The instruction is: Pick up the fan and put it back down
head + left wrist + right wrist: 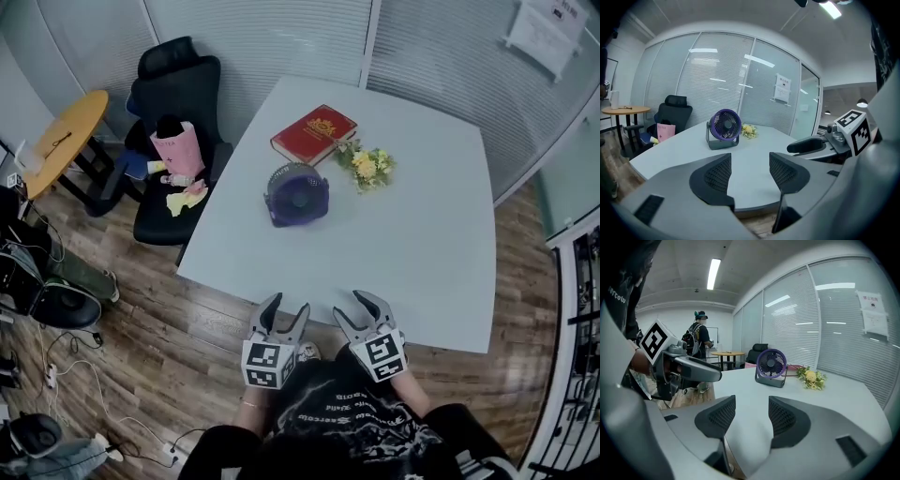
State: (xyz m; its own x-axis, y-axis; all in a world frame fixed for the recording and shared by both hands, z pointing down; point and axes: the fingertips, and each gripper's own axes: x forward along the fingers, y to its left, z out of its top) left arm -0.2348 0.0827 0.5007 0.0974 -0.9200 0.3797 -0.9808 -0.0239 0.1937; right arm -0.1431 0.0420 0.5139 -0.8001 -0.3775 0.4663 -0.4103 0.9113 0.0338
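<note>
Grey left tongs [286, 309] held open and empty at the near edge of the white desk [427, 248], grey right tongs [359, 309] likewise open and empty just beside, small round purple fan [297, 194] stood upright mid-desk, well apart from both, red hardback book [313, 134] and yellow flower sprig [367, 166] laid behind it

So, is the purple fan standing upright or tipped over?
Upright: the fan stands on its base on the white table, apart from both grippers.
</note>
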